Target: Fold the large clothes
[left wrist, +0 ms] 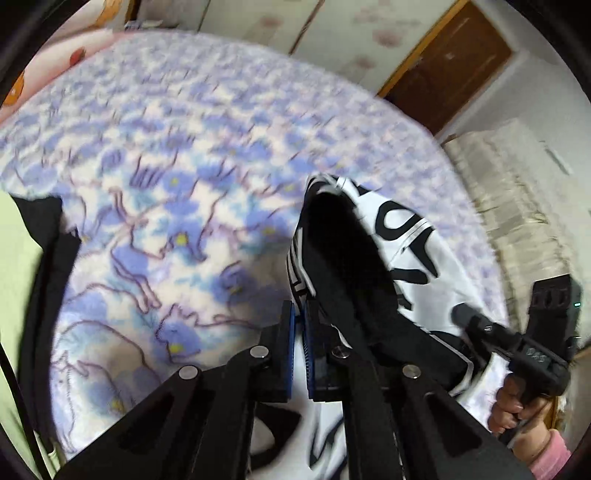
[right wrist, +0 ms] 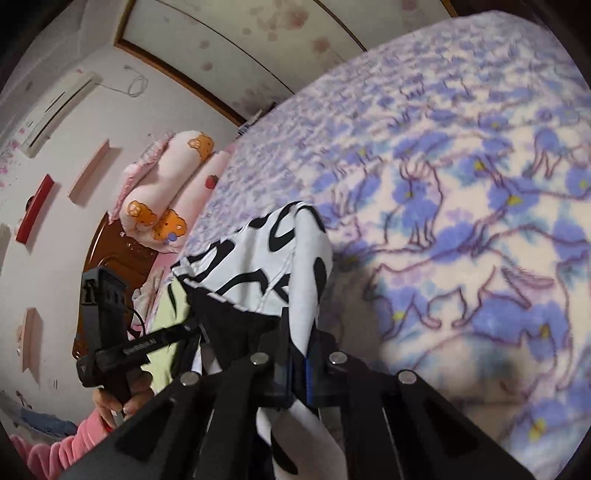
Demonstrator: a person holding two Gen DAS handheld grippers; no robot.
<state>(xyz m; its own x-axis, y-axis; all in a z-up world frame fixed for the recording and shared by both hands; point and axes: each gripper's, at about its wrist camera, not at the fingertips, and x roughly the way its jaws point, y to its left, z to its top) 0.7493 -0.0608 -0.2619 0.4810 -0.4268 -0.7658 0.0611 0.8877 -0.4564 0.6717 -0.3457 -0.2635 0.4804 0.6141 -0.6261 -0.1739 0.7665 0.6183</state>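
Nearest in both views, each gripper pinches the black-and-white garment (left wrist: 402, 236), held up off the blanket. The left gripper (left wrist: 298, 314) has its blue pads pressed together on a printed fold of it; the right gripper (right wrist: 297, 328) clamps a white edge of the same cloth, which hangs down between its arms.

Under the garment lies the blanket (right wrist: 461, 206), fleece with blue flowers and purple outlined animals, covering the whole bed. Beyond the blanket's far edge stand pale wardrobe panels (left wrist: 351, 33) with faint pink blossoms.

Only the left wrist view shows the right hand (left wrist: 513, 402) in a pink sleeve gripping its handle to the right of the garment, a brown wooden door (left wrist: 450, 62) past the blanket's right corner, and cream quilted fabric (left wrist: 506, 206) along that side.

Only the right wrist view shows the left hand (right wrist: 122, 398) left of the garment, pink pillows (right wrist: 166, 192) with orange bears at the blanket's left end, a wall air conditioner (right wrist: 55, 110) above them, and small wall shelves (right wrist: 37, 206).
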